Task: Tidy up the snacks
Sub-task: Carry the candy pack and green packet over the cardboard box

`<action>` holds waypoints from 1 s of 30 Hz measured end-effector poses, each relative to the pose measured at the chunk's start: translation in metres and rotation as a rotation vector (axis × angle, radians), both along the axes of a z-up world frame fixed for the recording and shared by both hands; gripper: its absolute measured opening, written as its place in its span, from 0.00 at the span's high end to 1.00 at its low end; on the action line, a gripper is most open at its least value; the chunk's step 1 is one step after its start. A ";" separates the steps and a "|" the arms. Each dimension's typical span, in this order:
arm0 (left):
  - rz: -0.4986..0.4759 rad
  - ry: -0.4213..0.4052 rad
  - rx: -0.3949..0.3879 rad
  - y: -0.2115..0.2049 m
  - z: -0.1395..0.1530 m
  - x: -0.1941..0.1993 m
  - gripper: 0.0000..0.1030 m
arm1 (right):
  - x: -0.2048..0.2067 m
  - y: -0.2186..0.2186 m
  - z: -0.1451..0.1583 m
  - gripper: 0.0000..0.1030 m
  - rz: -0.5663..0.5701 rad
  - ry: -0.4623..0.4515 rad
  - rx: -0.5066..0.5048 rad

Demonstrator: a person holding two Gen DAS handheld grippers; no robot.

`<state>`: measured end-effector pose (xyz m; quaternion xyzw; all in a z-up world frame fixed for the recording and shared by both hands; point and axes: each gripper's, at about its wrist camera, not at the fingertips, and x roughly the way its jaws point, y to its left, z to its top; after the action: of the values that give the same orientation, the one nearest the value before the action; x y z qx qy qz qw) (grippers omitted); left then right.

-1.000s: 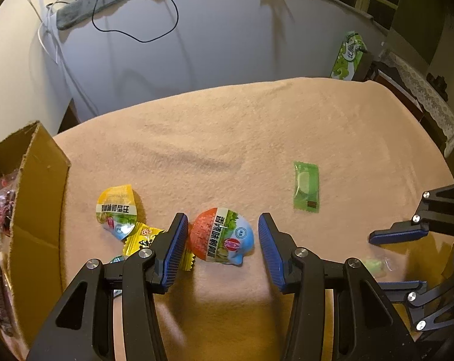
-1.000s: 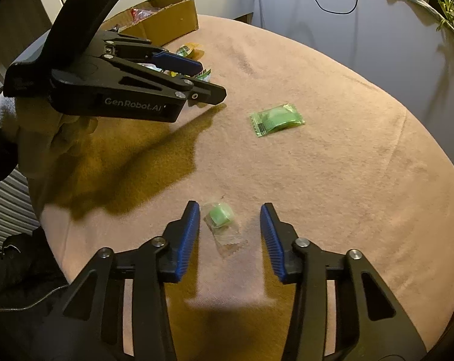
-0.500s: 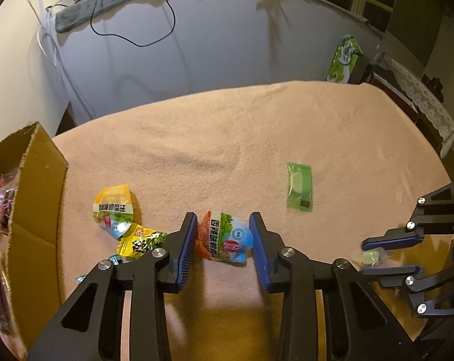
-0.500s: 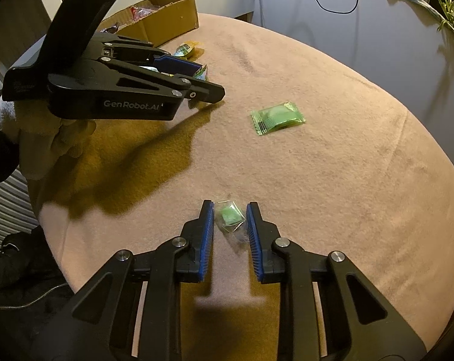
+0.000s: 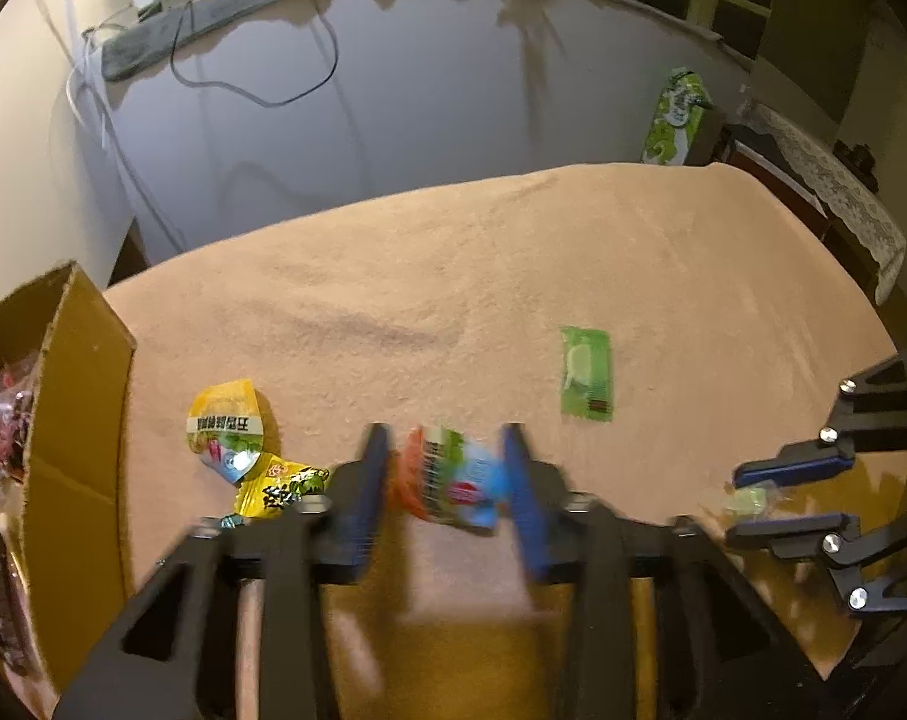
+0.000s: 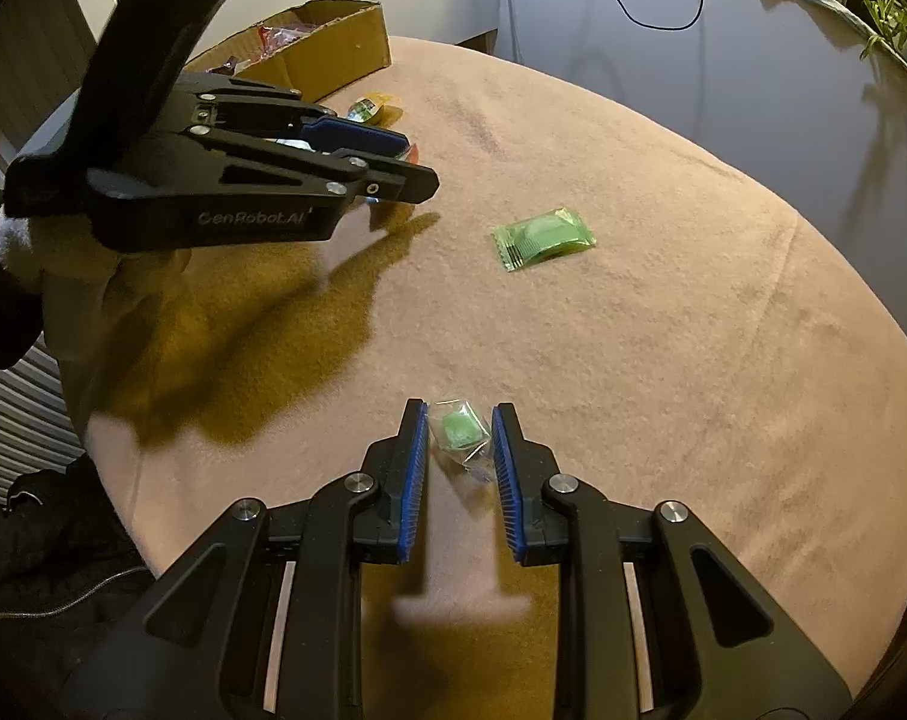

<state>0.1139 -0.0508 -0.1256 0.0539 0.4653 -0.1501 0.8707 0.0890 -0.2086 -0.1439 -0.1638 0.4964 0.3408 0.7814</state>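
Note:
My left gripper (image 5: 447,480) is shut on a round orange, green and blue snack pack (image 5: 453,483) and holds it just above the cloth; the view is blurred. My right gripper (image 6: 458,438) is shut on a small clear-wrapped green candy (image 6: 458,429), lifted slightly; it also shows at the right of the left wrist view (image 5: 747,495). A flat green sachet (image 5: 586,379) lies on the pink cloth, also seen in the right wrist view (image 6: 543,237). A yellow round pack (image 5: 225,426) and a yellow packet (image 5: 279,486) lie left of my left gripper.
An open cardboard box (image 5: 72,396) with several snacks stands at the table's left edge, also in the right wrist view (image 6: 327,45). The round table's pink cloth (image 5: 453,276) drops off at the edges. A green tissue pack (image 5: 672,117) stands beyond the far edge.
Both grippers closed from open: the left onto the round snack pack, the right onto the small green candy. Both items have been raised slightly off the cloth.

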 end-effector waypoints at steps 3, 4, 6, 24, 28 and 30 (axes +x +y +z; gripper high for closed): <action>0.006 0.007 0.001 0.001 -0.006 0.002 0.50 | 0.003 -0.001 -0.001 0.78 -0.004 0.001 0.004; 0.006 0.012 -0.003 0.001 -0.007 0.001 0.50 | 0.003 -0.002 0.000 0.78 -0.006 0.002 0.004; -0.006 0.007 0.007 -0.003 -0.009 -0.001 0.50 | 0.004 -0.004 -0.001 0.78 -0.009 0.003 0.002; 0.011 -0.069 -0.042 0.011 0.025 -0.025 0.63 | 0.004 -0.004 0.018 0.78 -0.035 -0.025 0.028; 0.033 -0.106 -0.044 0.023 0.039 -0.033 0.63 | 0.003 0.003 0.030 0.78 -0.020 -0.045 0.038; 0.050 -0.120 -0.053 0.034 0.047 -0.037 0.63 | 0.003 0.010 0.037 0.78 -0.006 -0.057 0.043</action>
<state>0.0772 -0.0167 -0.0790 0.0282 0.4094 -0.1368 0.9016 0.0919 -0.1984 -0.1074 -0.1551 0.4670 0.3441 0.7997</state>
